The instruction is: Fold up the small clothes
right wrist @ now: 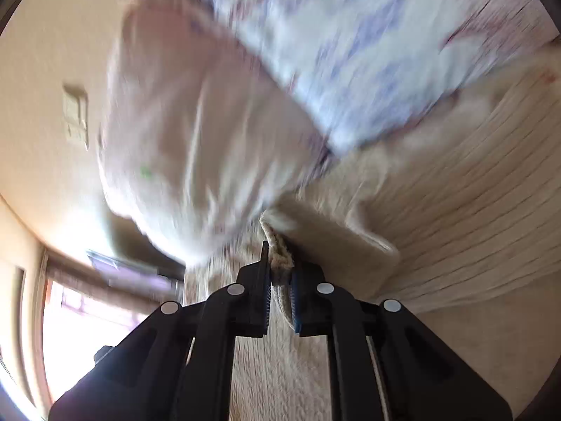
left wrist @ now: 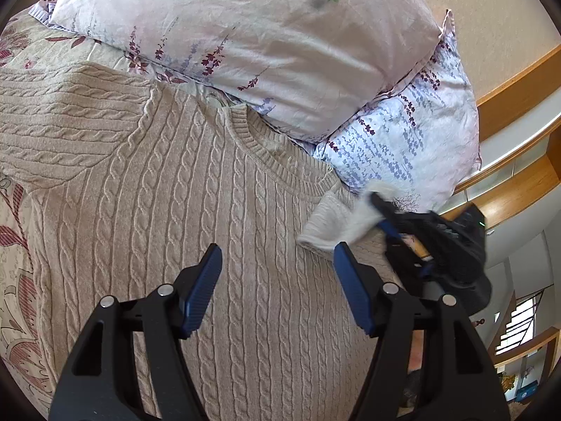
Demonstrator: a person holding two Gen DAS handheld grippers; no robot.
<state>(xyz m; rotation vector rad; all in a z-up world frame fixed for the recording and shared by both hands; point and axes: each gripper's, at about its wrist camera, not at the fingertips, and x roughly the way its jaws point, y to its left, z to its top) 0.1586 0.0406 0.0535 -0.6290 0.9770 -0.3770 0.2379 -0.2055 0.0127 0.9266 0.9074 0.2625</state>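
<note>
1. The cable-knit sweater (left wrist: 217, 217) lies face-up on the patterned bedspread (left wrist: 21, 231), collar (left wrist: 280, 154) toward the pillows (left wrist: 266, 45), its body running lengthwise from the collar down toward the left wrist camera.

2. The right gripper (left wrist: 380, 210) is closed on a ribbed edge of the knit — most likely the cuff (right wrist: 278, 263) of the sleeve (left wrist: 336, 224) on that side. In its own blurred view the cuff is pinched between the two fingers.

3. The key relation: that sleeve comes in from the sweater's right edge and has to cross the long axis toward the middle of the chest. The right gripper is the nearer one, and it already has the cloth.

4. The left gripper (left wrist: 277, 287) hovers over the lower chest with its jaws spread wide, holding nothing, pointed toward the collar.

5. The other sleeve (left wrist: 66, 112) lies flat, stretched out to the left, well apart from both grippers — probably the left gripper's job next.
</note>
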